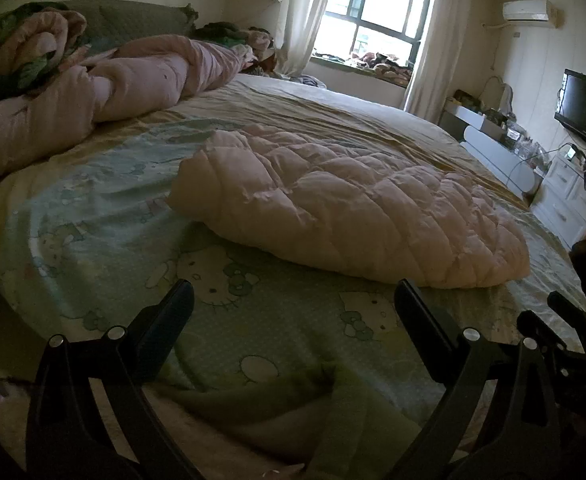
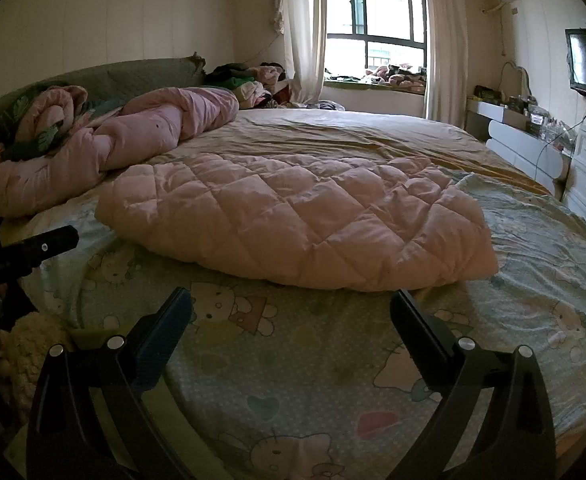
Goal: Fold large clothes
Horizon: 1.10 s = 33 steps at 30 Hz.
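Across mid-frame, the pink quilted coat lay folded on the bed sheet; left gripper and right gripper gaped wide, empty.

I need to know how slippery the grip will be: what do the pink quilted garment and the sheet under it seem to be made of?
The pink quilted garment looks like a padded synthetic shell, probably nylon or polyester with puffy filling: diamond stitching, a soft sheen, crisp wrinkles. The cartoon-print sheet looks like matte woven cotton or a cotton blend: no shine, soft creases. Neither can be confirmed by sight.

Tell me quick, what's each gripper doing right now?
Left gripper: open, holding nothing, short of the pale pink quilted padded garment.
Right gripper: open, holding nothing.
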{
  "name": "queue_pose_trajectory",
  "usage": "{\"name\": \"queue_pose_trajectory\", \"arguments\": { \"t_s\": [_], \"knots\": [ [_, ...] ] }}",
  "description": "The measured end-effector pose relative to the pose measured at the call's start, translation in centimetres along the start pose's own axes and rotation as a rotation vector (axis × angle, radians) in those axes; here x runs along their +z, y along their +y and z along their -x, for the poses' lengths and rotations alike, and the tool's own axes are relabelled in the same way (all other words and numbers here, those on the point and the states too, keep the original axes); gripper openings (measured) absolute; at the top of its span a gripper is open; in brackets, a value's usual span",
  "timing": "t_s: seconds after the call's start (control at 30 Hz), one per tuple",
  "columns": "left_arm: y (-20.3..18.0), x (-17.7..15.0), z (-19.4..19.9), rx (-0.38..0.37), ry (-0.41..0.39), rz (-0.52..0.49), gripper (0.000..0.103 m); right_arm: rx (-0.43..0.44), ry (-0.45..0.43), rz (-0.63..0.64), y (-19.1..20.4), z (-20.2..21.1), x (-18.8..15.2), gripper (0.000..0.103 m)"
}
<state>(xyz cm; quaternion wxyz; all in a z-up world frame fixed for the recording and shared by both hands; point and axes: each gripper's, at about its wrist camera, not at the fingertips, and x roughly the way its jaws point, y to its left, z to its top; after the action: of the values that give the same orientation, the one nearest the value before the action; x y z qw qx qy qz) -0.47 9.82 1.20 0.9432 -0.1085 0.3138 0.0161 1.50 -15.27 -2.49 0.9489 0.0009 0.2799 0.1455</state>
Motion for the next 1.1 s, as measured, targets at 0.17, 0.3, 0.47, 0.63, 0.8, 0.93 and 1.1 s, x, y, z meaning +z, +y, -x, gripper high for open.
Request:
{"name": "queue_pose_trajectory", "arguments": {
  "t_s": [0.17, 0.3, 0.47, 0.63, 0.8, 0.93, 1.1],
  "knots": [
    [-0.03, 0.00, 0.00, 0.003, 0.000, -0.002, 0.094, -0.002, -0.001, -0.001, 0.06, -0.01, -0.01, 0.099],
    [-0.18, -0.05, 0.02, 0.002, -0.001, 0.000, 0.094, 0.000, 0.002, 0.002, 0.09, 0.05, -0.05, 0.099],
    [-0.04, -0.05, 0.01, 0.004, -0.001, 0.000, 0.094, 0.003, 0.006, 0.000, 0.18, -0.01, -0.15, 0.099],
    [0.05, 0.05, -0.05, 0.008, 0.001, -0.002, 0.094, 0.004, 0.013, 0.008, 0.46, -0.13, -0.35, 0.099],
    [0.14, 0.02, -0.08, 0.010, 0.001, -0.002, 0.094, 0.003, 0.013, 0.007, 0.48, -0.19, -0.38, 0.099],
    [0.34, 0.04, -0.06, 0.013, 0.002, -0.001, 0.094, 0.004, 0.015, 0.008, 0.43, -0.18, -0.35, 0.099],
    [0.68, 0.12, -0.05, 0.010, 0.002, -0.001, 0.094, 0.002, 0.013, 0.006, 0.49, -0.20, -0.32, 0.099]
  ]
}}
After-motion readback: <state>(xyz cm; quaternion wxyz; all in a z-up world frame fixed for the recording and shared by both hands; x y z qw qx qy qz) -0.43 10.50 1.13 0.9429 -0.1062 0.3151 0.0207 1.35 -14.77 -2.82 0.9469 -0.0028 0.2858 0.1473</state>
